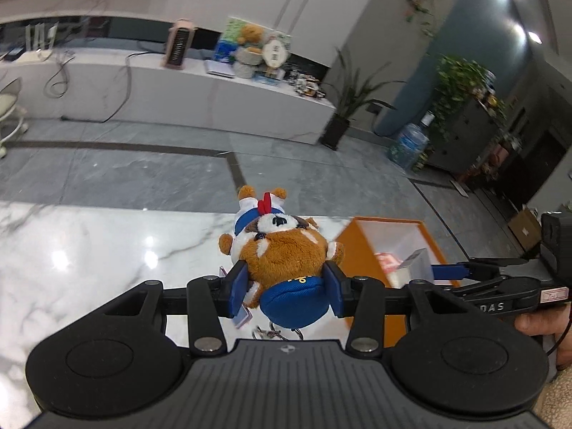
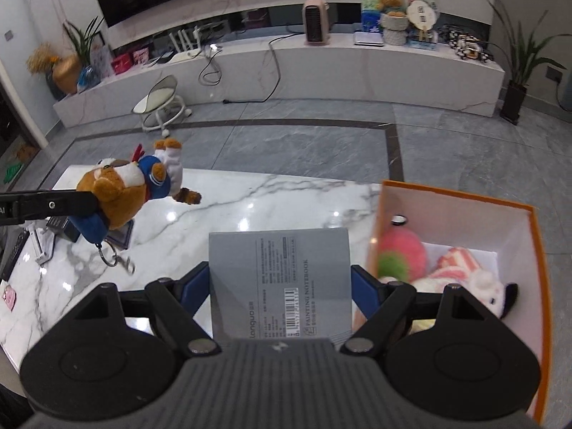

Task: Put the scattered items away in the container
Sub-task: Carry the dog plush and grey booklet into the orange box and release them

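Left gripper (image 1: pixel 289 286) clamps the plush dog (image 1: pixel 282 250) by head and blue cap, body dangling clear of the marble table (image 2: pixel 250 196), so it can drop straight in. Right gripper (image 2: pixel 279 289) pinches the grey notebook (image 2: pixel 279 279) across its width, held flat, just beside the orange box (image 2: pixel 536 250). Box already holds 2+ plush toys (image 2: pixel 404 257); its near wall is cut off. Small items at the table's left edge (image 2: pixel 21 250) are too blurred to identify.

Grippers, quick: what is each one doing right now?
Left gripper: shut on the plush dog, held off the table.
Right gripper: shut on the grey notebook.
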`<state>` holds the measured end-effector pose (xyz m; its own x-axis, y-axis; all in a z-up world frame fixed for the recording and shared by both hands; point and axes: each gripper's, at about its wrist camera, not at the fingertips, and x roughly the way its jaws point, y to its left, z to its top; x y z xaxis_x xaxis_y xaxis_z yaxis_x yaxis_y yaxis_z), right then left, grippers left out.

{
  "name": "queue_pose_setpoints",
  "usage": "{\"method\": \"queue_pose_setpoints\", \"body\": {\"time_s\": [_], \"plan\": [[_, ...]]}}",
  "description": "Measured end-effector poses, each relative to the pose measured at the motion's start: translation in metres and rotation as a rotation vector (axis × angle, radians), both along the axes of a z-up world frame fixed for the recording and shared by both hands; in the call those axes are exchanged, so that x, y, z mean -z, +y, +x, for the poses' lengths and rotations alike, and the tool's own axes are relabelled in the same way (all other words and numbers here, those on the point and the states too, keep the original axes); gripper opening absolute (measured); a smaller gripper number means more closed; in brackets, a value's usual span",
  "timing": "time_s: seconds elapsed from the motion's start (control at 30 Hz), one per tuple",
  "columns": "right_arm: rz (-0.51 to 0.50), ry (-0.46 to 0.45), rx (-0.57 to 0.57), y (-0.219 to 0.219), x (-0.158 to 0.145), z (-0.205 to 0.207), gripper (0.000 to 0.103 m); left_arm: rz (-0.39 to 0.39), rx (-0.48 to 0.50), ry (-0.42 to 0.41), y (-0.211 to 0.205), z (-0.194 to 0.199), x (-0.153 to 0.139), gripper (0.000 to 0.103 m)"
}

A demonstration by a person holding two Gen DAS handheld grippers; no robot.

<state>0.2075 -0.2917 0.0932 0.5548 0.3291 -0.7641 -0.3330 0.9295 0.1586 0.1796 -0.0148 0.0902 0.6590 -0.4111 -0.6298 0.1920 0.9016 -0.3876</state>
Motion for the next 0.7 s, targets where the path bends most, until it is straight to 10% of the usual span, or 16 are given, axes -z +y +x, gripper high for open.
{"method": "queue_pose_setpoints", "body": {"time_s": [0.7], "plan": [[0.105,-0.077,0.232,-0.122,-0.026,-0.035,0.083,0.058,0.227,-0.075,-0.15,0.01,-0.038,0.052]]}}
